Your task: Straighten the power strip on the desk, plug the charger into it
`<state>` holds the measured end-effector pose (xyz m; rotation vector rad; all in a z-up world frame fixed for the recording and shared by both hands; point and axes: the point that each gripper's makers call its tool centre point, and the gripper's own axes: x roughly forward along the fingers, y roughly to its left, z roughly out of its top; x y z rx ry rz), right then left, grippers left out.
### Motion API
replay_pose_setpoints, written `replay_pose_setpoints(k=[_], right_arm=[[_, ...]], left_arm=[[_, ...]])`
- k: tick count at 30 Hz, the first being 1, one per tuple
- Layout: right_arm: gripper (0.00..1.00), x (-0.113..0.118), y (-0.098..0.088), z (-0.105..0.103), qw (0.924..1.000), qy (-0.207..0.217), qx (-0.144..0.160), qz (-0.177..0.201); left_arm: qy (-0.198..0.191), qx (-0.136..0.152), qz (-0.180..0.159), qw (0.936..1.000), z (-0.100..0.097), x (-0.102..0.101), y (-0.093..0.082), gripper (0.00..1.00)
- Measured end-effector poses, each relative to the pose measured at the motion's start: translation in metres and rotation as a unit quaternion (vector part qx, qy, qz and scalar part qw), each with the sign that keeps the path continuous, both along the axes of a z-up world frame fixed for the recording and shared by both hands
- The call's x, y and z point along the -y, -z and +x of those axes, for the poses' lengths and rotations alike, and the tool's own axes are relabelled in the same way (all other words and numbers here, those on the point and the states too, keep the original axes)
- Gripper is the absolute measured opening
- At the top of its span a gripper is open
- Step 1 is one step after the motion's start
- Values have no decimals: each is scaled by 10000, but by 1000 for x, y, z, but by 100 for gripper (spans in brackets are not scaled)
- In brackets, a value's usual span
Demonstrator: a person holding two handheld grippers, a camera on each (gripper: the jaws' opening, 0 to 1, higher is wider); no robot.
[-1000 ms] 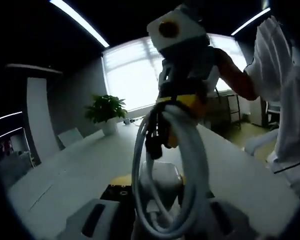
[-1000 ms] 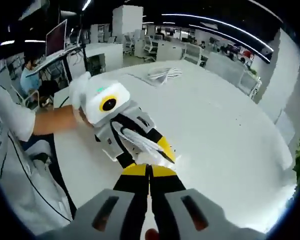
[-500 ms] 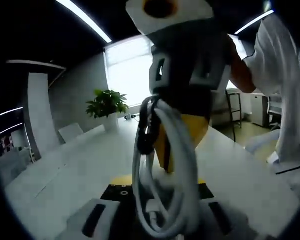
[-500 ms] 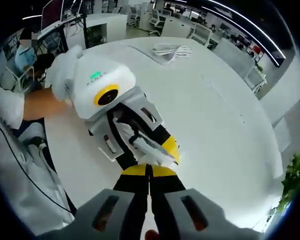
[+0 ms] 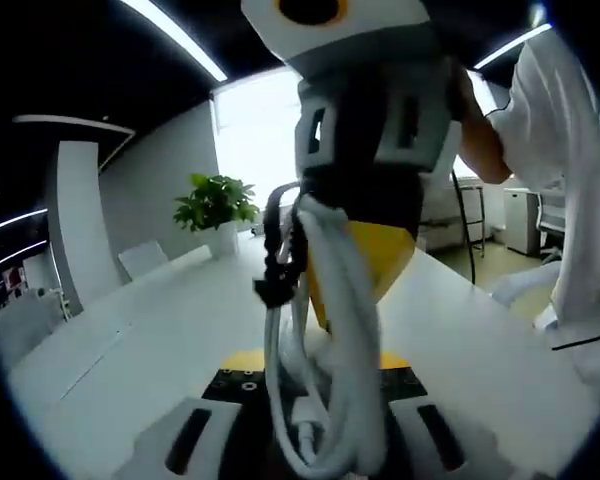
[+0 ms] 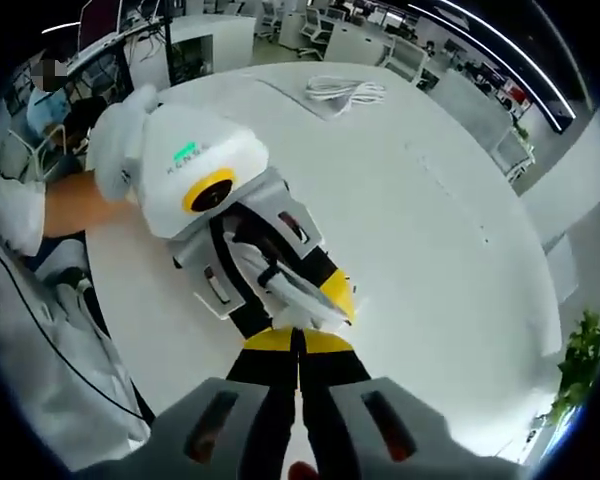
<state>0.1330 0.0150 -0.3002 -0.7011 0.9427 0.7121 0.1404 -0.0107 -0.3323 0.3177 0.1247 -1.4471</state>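
My left gripper (image 5: 315, 368) is shut on a coiled bundle of white charger cable (image 5: 348, 330), which stands up between its jaws. A black tie (image 5: 275, 272) sticks out from the bundle's left side. My right gripper (image 5: 365, 268) comes down from above, its yellow tips right behind the coil. In the right gripper view, my right gripper (image 6: 298, 342) has its jaws shut, with the tips against the white cable (image 6: 285, 287) held in the left gripper (image 6: 318, 300). Far off on the white desk (image 6: 450, 230) lies a white corded item (image 6: 345, 90); I cannot tell whether it is the power strip.
A person in white (image 5: 570, 180) stands at the desk's right edge, and a sleeve (image 6: 20, 330) shows in the right gripper view. A potted plant (image 5: 215, 205) stands at the desk's far end by the window. Office desks and chairs (image 6: 310, 25) lie beyond.
The right gripper has closed in on the cable bundle and now looms larger in the left gripper view. The black tie now sticks out to the left of the coil.
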Motion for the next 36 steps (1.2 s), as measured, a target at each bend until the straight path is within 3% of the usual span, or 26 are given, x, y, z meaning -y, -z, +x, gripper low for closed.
replay_pose_setpoints(k=[13,17,22,36], right_arm=[[0,-4,1,6,9995,88,-34,-296],[0,-3,1,10,9994,195,-209,-176],[0,-4,0,11,9994,120,-197,-245],[0,-2,0,9,9996,6,-208,-166]], left_arm=[[-157,67,162,9997,7,-3,4,33],[-233,-120,152,9995,11,-3,3,33],[-240,-258,132,9993,11,-3,3,33],[-245,-201,113,9994,11,-2,3,33]])
